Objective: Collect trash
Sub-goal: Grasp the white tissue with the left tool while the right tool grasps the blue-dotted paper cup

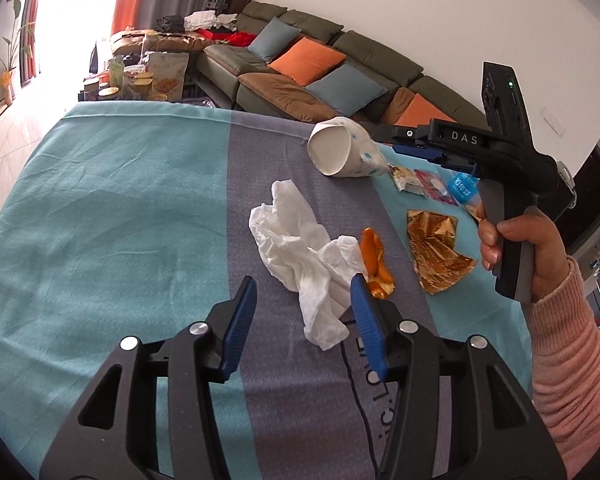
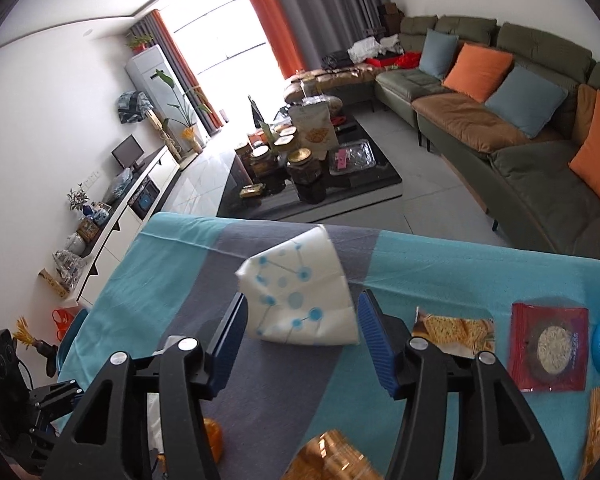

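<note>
Crushed paper cup lies on its side, mouth showing nothing inside

left tongs agape, right tongs agape

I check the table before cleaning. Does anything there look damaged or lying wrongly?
Yes. The paper cup lies tipped on its side with a creased wall, between the right gripper's open jaws. A crumpled tissue and torn gold wrapper also litter the cloth.
</note>
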`<action>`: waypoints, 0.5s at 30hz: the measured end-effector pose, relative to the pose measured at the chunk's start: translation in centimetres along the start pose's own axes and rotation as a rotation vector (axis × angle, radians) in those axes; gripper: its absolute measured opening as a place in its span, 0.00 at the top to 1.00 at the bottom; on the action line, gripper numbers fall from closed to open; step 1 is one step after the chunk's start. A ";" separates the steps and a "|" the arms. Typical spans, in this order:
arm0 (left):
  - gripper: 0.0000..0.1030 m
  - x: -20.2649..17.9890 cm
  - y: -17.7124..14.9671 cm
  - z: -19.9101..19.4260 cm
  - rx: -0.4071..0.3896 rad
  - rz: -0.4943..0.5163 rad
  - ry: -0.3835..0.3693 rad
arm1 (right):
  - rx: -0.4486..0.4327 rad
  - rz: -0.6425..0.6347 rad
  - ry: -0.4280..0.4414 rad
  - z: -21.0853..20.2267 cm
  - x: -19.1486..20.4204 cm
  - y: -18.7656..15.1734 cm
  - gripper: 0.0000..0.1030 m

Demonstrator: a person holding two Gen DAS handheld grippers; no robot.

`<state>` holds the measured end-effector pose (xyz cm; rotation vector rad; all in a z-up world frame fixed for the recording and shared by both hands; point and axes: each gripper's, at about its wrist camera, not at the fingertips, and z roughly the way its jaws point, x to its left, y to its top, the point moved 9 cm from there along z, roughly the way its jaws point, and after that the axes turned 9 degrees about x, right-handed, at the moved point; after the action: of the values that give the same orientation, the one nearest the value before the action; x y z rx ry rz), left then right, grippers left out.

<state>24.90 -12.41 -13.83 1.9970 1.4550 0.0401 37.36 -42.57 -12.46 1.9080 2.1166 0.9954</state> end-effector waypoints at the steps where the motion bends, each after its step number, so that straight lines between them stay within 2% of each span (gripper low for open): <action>1: 0.48 0.1 0.1 0.2 0.005 -0.004 0.001 | 0.006 0.007 -0.001 0.3 -0.2 0.1 0.46; 10: 0.47 0.6 0.8 1.5 0.036 -0.022 -0.008 | 0.056 0.024 0.069 2.3 -0.5 -0.2 0.48; 11: 0.47 0.6 0.8 1.7 0.040 -0.023 -0.013 | 0.060 0.022 0.079 2.4 -0.4 -0.3 0.51; 13: 0.48 0.6 0.8 1.9 0.048 -0.026 -0.019 | 0.067 0.017 0.091 2.4 -0.2 -0.6 0.66; 15: 0.48 0.7 0.8 2.2 0.059 -0.032 -0.027 | 0.072 0.010 0.107 2.3 0.0 -0.9 0.72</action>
<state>26.71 -13.04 -15.40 2.0131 1.4858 -0.0440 37.76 -41.63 -14.75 1.9411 2.2318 1.0607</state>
